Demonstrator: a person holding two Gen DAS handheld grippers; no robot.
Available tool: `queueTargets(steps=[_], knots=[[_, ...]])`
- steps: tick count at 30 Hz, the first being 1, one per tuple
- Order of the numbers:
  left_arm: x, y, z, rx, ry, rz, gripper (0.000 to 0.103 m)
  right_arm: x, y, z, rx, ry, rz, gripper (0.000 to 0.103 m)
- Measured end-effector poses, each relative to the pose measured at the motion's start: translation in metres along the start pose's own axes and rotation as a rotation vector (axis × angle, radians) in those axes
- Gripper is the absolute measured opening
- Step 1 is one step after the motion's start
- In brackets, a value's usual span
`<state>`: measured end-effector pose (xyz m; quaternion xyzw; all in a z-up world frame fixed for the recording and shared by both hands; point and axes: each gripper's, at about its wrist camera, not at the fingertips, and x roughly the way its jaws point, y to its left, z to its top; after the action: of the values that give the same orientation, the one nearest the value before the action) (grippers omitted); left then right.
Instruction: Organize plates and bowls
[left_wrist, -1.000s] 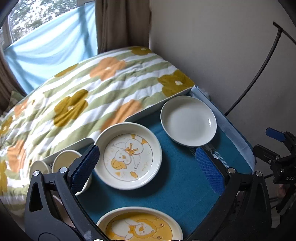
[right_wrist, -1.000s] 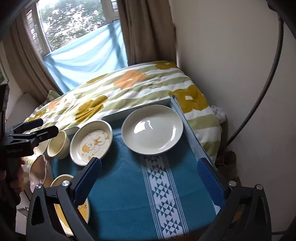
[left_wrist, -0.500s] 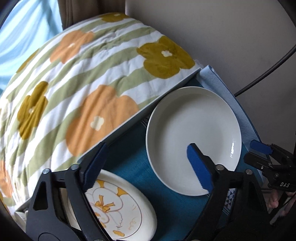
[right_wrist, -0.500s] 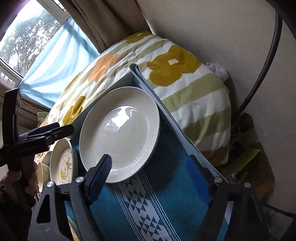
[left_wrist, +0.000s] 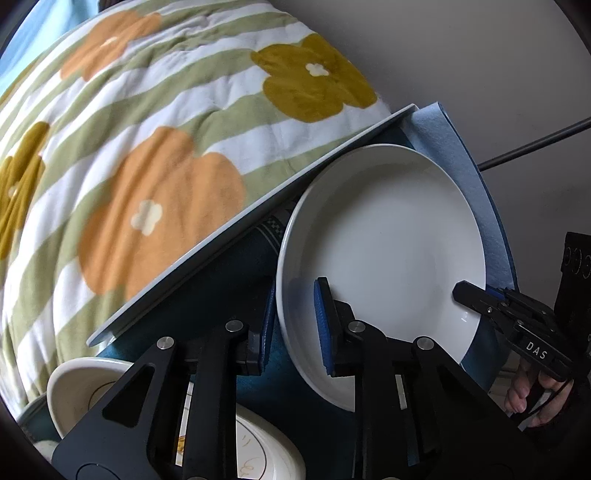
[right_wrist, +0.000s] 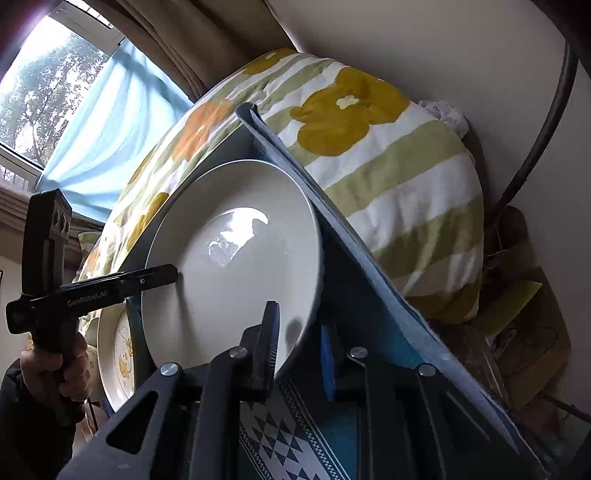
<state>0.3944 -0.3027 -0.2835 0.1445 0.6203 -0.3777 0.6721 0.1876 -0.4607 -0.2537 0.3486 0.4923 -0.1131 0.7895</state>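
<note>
A plain white plate (left_wrist: 384, 236) lies at the far right corner of the teal cloth (left_wrist: 225, 280); it also shows in the right wrist view (right_wrist: 236, 258). My left gripper (left_wrist: 293, 328) is shut on the plate's near left rim, one pad inside and one outside. My right gripper (right_wrist: 299, 347) is shut on the opposite rim; it shows in the left wrist view (left_wrist: 476, 299) at the plate's right edge. A duck-print plate (right_wrist: 120, 354) sits to the left, with a cream bowl (left_wrist: 85, 387) beside it.
The table's far edge (left_wrist: 236, 221) borders a bed with a flowered quilt (left_wrist: 147, 147). A wall (left_wrist: 480, 55) stands close on the right. A patterned white band (right_wrist: 288, 435) runs across the cloth. A black cable (right_wrist: 532, 147) hangs by the wall.
Both grippers moved in on the white plate and closed on its opposite rims; earlier they were open and further back.
</note>
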Motion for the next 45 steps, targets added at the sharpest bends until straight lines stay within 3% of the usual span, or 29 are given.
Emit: queueTargets(steps=[12,25,34,45], knots=[[-0.010,-0.017,-0.003,0.049,-0.051,0.084,0.019,-0.004,0.002,0.003,-0.045,-0.025,-0.011,0.014],[-0.076,-0.039,-0.035,0.039,-0.176,0.124,0.019,-0.057,0.025,-0.006,-0.137,-0.102,0.015,0.014],[-0.142,-0.045,-0.110,-0.032,-0.273,0.165,0.018,-0.099,0.066,-0.049,-0.247,-0.131,0.050,0.014],[-0.190,-0.031,-0.245,-0.168,-0.330,0.211,0.018,-0.114,0.110,-0.130,-0.354,-0.053,0.116,0.014]])
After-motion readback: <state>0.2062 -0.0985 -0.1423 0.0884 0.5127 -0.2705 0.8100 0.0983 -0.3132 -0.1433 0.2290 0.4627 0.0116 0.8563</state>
